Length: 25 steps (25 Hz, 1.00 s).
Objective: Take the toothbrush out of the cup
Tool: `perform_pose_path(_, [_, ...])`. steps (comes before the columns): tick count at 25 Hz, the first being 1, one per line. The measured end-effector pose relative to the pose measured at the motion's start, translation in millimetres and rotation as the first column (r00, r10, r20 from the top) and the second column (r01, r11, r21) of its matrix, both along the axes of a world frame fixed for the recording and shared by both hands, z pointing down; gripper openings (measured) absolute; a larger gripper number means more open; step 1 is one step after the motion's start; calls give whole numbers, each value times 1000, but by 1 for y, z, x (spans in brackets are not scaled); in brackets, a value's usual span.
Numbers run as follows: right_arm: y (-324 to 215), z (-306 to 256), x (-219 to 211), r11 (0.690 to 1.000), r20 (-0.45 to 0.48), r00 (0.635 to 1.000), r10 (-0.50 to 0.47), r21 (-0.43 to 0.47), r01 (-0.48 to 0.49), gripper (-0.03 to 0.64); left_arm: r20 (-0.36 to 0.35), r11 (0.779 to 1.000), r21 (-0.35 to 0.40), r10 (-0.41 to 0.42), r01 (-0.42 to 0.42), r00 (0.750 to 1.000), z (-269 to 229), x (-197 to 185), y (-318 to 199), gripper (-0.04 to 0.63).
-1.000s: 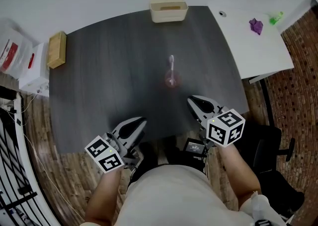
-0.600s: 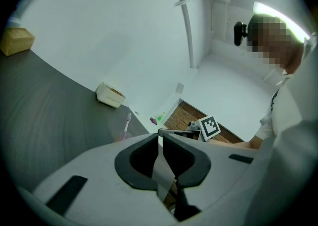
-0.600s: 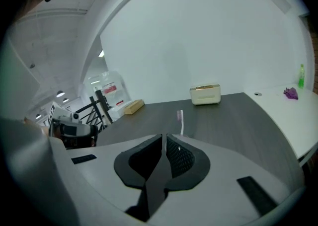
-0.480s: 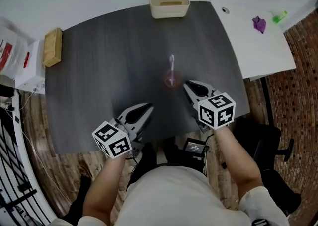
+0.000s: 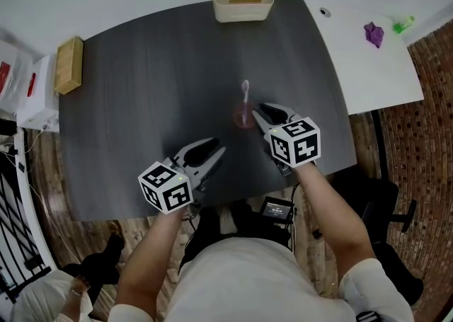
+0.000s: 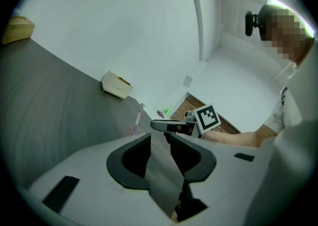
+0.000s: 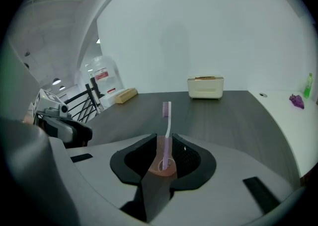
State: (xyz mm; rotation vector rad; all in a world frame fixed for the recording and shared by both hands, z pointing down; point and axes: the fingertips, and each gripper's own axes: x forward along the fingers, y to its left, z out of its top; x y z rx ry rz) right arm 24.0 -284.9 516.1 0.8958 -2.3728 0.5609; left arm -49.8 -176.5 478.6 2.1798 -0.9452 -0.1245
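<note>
A translucent pink cup [image 5: 244, 117] stands near the middle of the dark table [image 5: 141, 101], and a pale purple toothbrush [image 5: 245, 93] stands upright in it, bristles up. My right gripper [image 5: 260, 112] is open just right of the cup, tips almost at it. In the right gripper view the cup [image 7: 164, 162] and toothbrush [image 7: 167, 120] fill the gap at the tips of the right gripper [image 7: 162, 144]. My left gripper [image 5: 214, 149] hangs open and empty, lower left of the cup. From the left gripper [image 6: 160, 139] I see the toothbrush [image 6: 139, 117] ahead.
A cream box [image 5: 243, 3] sits at the table's far edge and a wooden block [image 5: 69, 66] at its left edge. A white table [image 5: 368, 66] to the right carries a purple item [image 5: 374, 33] and a green bottle [image 5: 404, 25]. White boxes [image 5: 32, 87] stand far left.
Both grippers have moved forward over the table toward the cup. The right one has come from the table's front edge to just beside the cup. The cup and toothbrush stayed put.
</note>
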Motion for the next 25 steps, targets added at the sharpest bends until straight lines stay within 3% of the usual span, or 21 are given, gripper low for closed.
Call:
perform_pose_path(7, [-21, 13, -17, 1000, -32, 999, -20, -15, 20, 75, -3, 999, -41, 10, -10, 1000, 18, 2, -12, 101])
perform_pose_path(25, [-36, 37, -35, 999, -91, 996, -11, -32, 8, 54, -8, 998, -59, 10, -11, 1000, 25, -1, -21, 101])
